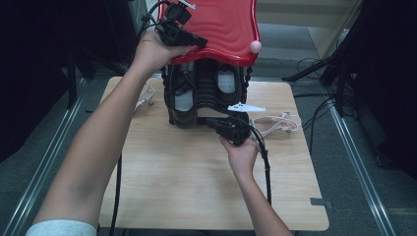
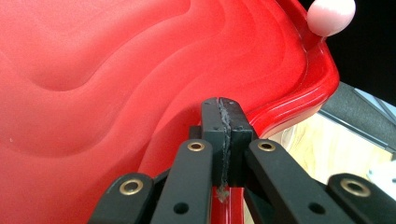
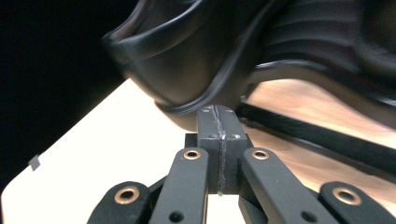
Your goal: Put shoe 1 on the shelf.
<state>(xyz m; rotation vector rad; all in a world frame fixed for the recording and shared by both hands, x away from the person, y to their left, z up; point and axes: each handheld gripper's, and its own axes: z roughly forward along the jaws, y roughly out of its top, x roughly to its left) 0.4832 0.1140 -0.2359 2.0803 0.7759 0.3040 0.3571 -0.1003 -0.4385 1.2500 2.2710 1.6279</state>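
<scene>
Wooden table [image 1: 196, 187], a person's two bare forearms reaching in from the near side, a black gripper in each hand. On the far half of the table stands a toy-like seat: a glossy red, wavy top [image 1: 221, 27] on a black ribbed base [image 1: 204, 96] with pale patches showing through its openings. A small pink ball [image 1: 255, 46] sits at the red top's right near corner. Left gripper [image 1: 199, 42] is up at the near left edge of the red top, hand [image 1: 155, 51] wrapped around it; its jaws are pressed flat together with nothing between them, tips lying against the red surface, with the raised red rim running just past them to the right in its own view [image 2: 223, 105]. Right gripper [image 1: 211, 122] is low, at the foot of the black base on its near side, hand [image 1: 241, 155] behind it, cable trailing back along the forearm. Its jaws are also pressed together and empty [image 3: 217, 112], tips right up at the rounded lower edge of the base; whether they actually touch it I cannot tell, the picture is blurred. A white shoe-like object [image 1: 275, 123] lies on the table right of the base, another pale one [image 1: 145, 96] at the left.
</scene>
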